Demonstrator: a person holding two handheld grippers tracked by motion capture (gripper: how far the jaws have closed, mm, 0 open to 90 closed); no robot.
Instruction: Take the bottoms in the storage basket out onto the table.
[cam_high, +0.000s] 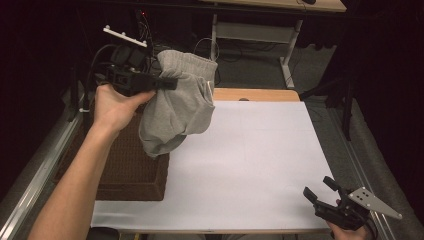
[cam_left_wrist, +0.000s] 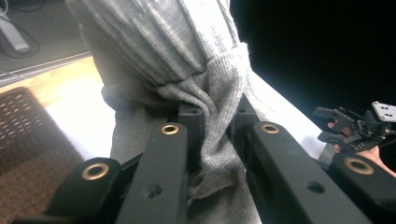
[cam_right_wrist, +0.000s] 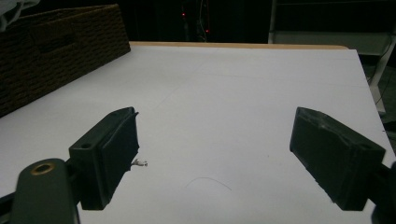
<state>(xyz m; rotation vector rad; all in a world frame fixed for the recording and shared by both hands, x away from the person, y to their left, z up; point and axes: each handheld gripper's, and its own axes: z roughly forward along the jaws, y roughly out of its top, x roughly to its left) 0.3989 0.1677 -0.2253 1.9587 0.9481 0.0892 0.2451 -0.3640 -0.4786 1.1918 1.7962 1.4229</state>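
A grey sweat garment (cam_high: 177, 107) hangs in the air over the right edge of the brown wicker basket (cam_high: 127, 175), at the table's left. My left gripper (cam_high: 170, 82) is shut on a bunched fold of the garment (cam_left_wrist: 210, 107), near its ribbed waistband; cloth spills out between the jaws. My right gripper (cam_high: 320, 190) rests at the table's near right corner, open, with nothing between its fingers (cam_right_wrist: 109, 154). The right gripper (cam_left_wrist: 345, 128) also appears far off in the left gripper view.
A white sheet (cam_high: 250, 155) covers the tabletop, with a wood strip (cam_high: 255, 94) along its far edge. The wicker basket (cam_right_wrist: 51, 51) stands to the left of the sheet. A desk frame (cam_high: 260, 32) and cables lie on the dark floor beyond.
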